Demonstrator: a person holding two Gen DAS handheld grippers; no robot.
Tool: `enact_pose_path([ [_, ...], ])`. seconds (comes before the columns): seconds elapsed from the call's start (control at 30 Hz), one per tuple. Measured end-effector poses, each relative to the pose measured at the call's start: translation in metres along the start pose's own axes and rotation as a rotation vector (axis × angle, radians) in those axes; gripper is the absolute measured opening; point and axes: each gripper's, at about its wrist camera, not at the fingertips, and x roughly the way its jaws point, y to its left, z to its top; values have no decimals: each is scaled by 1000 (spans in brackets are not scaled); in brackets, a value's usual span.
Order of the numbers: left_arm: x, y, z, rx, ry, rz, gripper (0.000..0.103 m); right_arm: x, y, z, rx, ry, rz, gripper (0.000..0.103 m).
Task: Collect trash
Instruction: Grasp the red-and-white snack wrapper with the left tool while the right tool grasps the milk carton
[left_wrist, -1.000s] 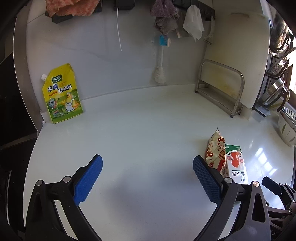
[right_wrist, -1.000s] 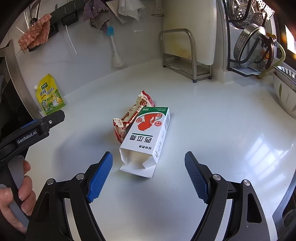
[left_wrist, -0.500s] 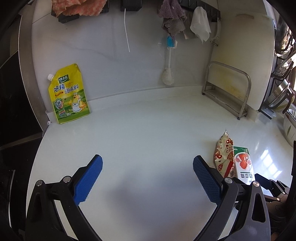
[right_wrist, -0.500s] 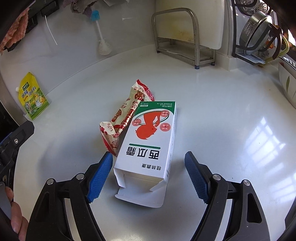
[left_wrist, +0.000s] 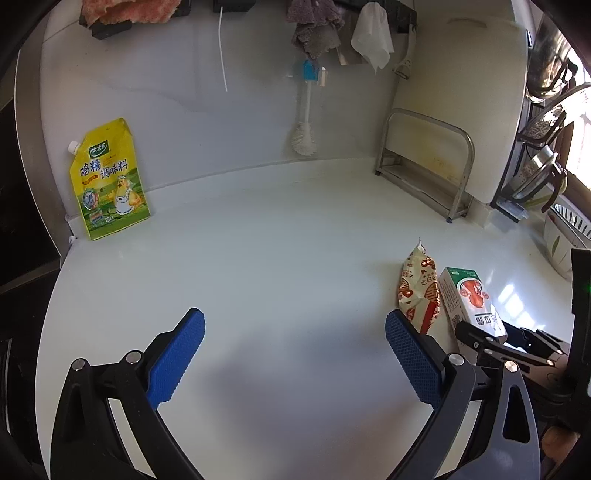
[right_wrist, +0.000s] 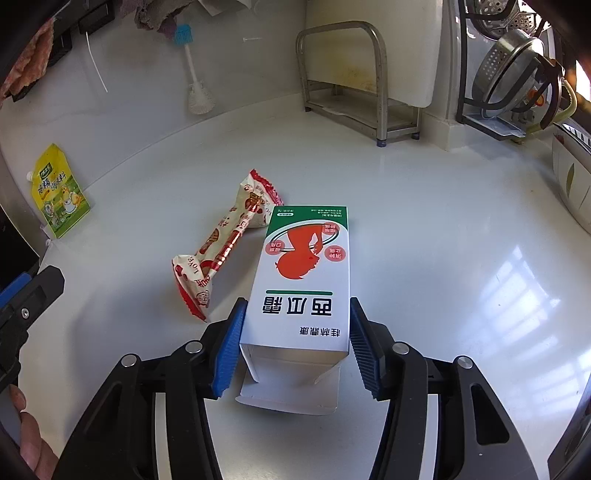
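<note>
The right gripper (right_wrist: 295, 343) has just been closing, and its blue pads now sit against both long sides of the white cardboard carton with red and green print (right_wrist: 303, 284), near its open flap end. Squeeze gently (an empty carton buckles) and lift straight up. The carton lies flat mid-counter (right_wrist: 443, 229), long axis pointing to the back wall, green end farthest. A crinkled red-and-cream snack wrapper (right_wrist: 221, 251) lies just beside it. The left gripper (left_wrist: 295, 354) hangs open and empty.

A home kitchen: white countertop (left_wrist: 280, 258), hanging dish brush (left_wrist: 304, 125), seasoning pouch (left_wrist: 109, 181), pot-lid rack (right_wrist: 517, 77).
</note>
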Motion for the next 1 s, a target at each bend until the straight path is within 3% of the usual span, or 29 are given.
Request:
enact_pose_path([
  [0.17, 4, -24, -6, 62, 8, -10, 96, -27, -39, 0, -42, -50, -30, 52],
  [0.3, 11, -44, -5, 71, 30, -37, 96, -37, -82, -5, 3, -71, -45, 52],
  [0.43, 24, -68, 5, 65, 37, -56, 96, -39, -114, -7, 99, -88, 29, 52],
  [0.67, 65, -99, 12, 122, 124, -35, 96, -45, -130, -6, 161, -114, 114, 52],
  [0.9, 91, -112, 18, 139, 151, 19, 95, -40, -143, -8, 212, -102, 127, 52],
  [0.93, 94, -113, 18, 140, 153, 25, 94, -39, -143, -8, 216, -101, 129, 52],
  [1.0, 100, -114, 19, 148, 171, 34, 82, -39, -144, -7, 220, -103, 135, 52],
])
